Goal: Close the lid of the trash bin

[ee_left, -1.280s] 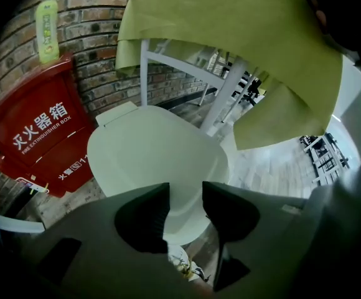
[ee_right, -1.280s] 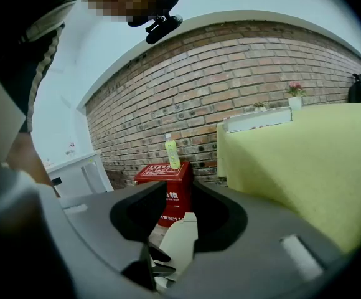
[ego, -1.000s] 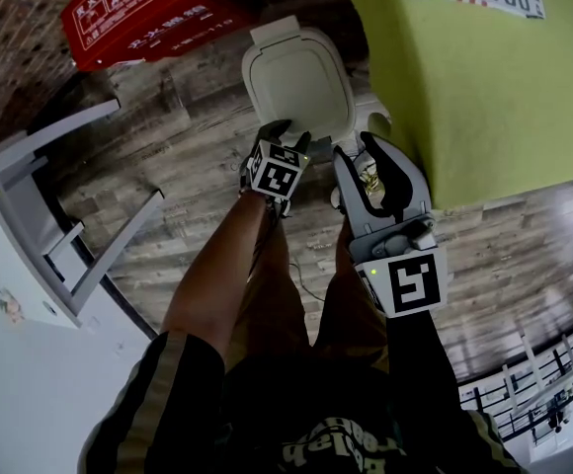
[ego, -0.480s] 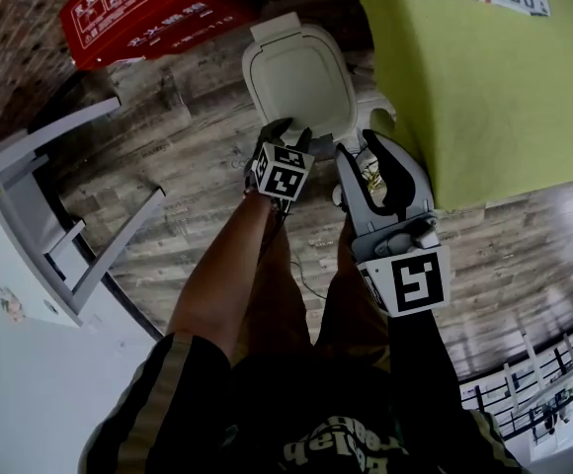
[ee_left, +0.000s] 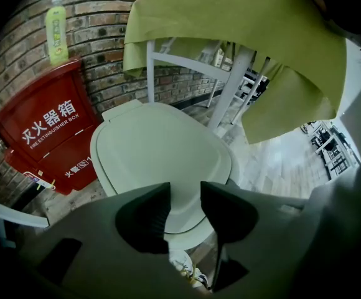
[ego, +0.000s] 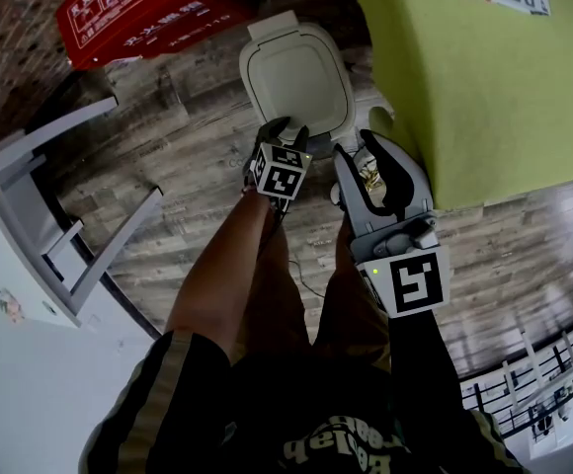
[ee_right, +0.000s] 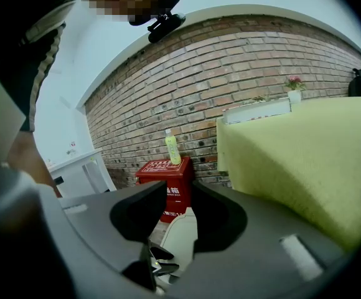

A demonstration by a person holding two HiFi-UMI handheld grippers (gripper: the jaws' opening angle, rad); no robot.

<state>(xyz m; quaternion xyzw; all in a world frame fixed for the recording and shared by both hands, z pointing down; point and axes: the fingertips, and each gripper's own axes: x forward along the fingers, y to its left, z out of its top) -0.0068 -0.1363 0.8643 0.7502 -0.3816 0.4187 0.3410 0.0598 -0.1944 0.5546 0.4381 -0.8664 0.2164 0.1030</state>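
Note:
The trash bin's white lid (ego: 296, 77) stands open on the wooden floor, its inner face toward me. It fills the middle of the left gripper view, lid (ee_left: 162, 151). My left gripper (ego: 285, 128) hangs over the lid's near edge, pointing steeply down. The left gripper (ee_left: 185, 195) is closing; the lid's lower edge shows in the gap, and the pads do not press on it. Crumpled rubbish (ee_left: 190, 276) lies below. My right gripper (ego: 358, 148) stands open beside it, over the bin's rim (ego: 375, 112). Nothing is between the jaws of the right gripper (ee_right: 179, 198).
A red fire-extinguisher box (ego: 138, 8) stands against the brick wall left of the bin, with a green bottle (ee_left: 56, 30) on it. A table with a yellow-green cloth (ego: 474, 77) rises close on the right. A white rack (ego: 59, 225) is at the left.

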